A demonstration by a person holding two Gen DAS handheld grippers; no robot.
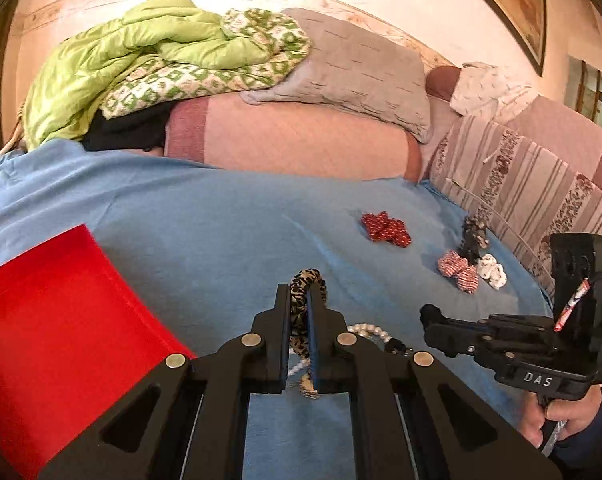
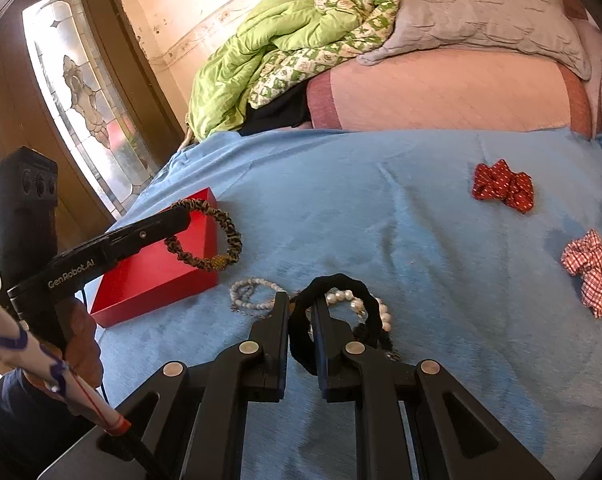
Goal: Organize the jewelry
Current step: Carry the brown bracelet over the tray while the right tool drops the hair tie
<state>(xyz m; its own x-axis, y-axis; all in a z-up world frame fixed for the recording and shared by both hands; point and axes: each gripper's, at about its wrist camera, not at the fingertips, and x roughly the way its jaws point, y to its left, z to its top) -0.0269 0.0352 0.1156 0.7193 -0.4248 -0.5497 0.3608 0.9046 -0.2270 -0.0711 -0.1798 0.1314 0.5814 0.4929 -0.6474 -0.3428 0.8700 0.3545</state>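
My left gripper (image 1: 299, 300) is shut on a leopard-print scrunchie (image 1: 301, 304), which hangs above the near corner of the red box (image 2: 157, 268) in the right wrist view (image 2: 205, 236). My right gripper (image 2: 303, 308) is shut on a black hair tie (image 2: 333, 320) just over a white pearl bracelet (image 2: 361, 304). A grey bead bracelet (image 2: 249, 294) lies beside the box. The red box also shows at the left in the left wrist view (image 1: 53, 320).
On the blue bedspread (image 2: 381, 200) lie a red dotted scrunchie (image 2: 503, 186) and a red-checked scrunchie (image 2: 591, 272). A white scrunchie (image 1: 492, 270) and a dark patterned one (image 1: 473, 236) lie by the striped cushion (image 1: 521, 184). Pillows and a green quilt (image 1: 121, 64) are behind.
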